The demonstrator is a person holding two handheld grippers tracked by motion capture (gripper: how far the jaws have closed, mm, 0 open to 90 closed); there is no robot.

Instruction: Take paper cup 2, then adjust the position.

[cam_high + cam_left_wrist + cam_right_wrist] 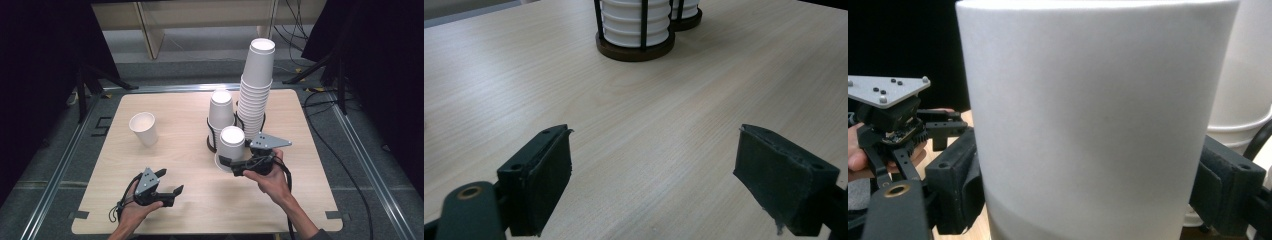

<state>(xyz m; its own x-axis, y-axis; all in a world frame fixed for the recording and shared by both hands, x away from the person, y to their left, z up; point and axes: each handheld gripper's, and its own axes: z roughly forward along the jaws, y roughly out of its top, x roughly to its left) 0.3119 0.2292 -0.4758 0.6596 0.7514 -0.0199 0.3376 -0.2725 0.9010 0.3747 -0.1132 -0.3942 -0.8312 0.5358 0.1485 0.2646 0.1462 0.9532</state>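
My right gripper (pixel 227 159) is shut on an upside-down white paper cup (pixel 231 145) just in front of the cup holders; in the right gripper view the cup (pixel 1098 75) stands between both pads, which press on its sides. A tall stack of white cups (pixel 257 85) and a short stack (pixel 221 112) stand in black wire holders behind it. My left gripper (pixel 171 181) hovers open and empty near the table's front left; its jaws (pixel 654 131) stand wide apart over bare wood, facing the holder (pixel 636 30).
A single upright paper cup (pixel 144 128) stands at the table's left. The wooden table (pixel 165 105) has black curtains on both sides and cables on the floor to the right. The left gripper's grey plate (pixel 885 90) shows beside the held cup.
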